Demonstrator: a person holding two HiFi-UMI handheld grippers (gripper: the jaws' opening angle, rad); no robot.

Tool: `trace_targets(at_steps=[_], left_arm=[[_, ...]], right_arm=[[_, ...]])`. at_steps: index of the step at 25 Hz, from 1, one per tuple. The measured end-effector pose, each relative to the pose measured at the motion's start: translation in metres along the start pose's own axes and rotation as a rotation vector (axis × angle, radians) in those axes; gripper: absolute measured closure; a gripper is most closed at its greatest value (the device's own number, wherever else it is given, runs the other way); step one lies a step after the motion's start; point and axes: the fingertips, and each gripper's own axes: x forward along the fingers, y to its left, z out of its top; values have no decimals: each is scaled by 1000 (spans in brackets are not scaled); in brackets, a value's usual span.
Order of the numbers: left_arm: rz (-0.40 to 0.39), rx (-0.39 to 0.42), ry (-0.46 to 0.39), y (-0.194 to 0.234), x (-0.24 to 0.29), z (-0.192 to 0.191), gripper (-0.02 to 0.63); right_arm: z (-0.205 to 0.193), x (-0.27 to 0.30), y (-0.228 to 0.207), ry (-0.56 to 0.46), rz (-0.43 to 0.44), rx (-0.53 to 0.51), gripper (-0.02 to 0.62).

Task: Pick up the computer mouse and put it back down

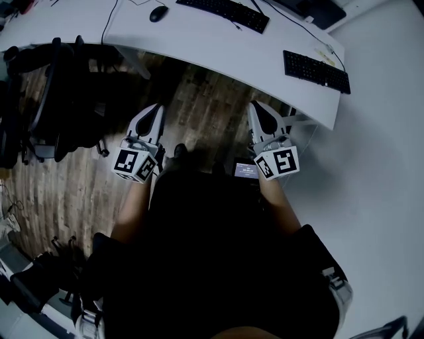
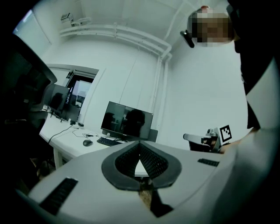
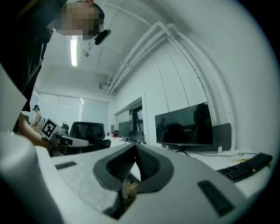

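Observation:
The black computer mouse lies on the white desk at the far left, its cable running off to the left. It also shows small and distant in the left gripper view, mouse. My left gripper hangs over the wooden floor well short of the desk, jaws shut and empty; its pads meet at the tip. My right gripper is level with it on the right, also shut with nothing in it. Both point level toward the desk.
A black keyboard lies right of the mouse, a second keyboard near the desk's right end. Monitors stand at the desk's back. Black office chairs crowd the left side. A white wall runs along the right.

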Motion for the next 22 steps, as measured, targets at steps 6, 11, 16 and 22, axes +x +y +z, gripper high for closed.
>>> trace_targets(at_steps=[6,11,16,22], left_arm=[[60,-20,7,-55,-2,-23,611],[93,-26,45,-74,-19,-41,611],[59,-48,57,-70,-31,-51,611],[28,20,16,-60,-38,-32,611]], right_arm=[[-24,-73,-34,20,-7,40,591],[-51,-109,-39,52,-44,83,591],[-49,-111,-20,45,-55,78,591],[-53,-98,9,48,-73,62,591]])
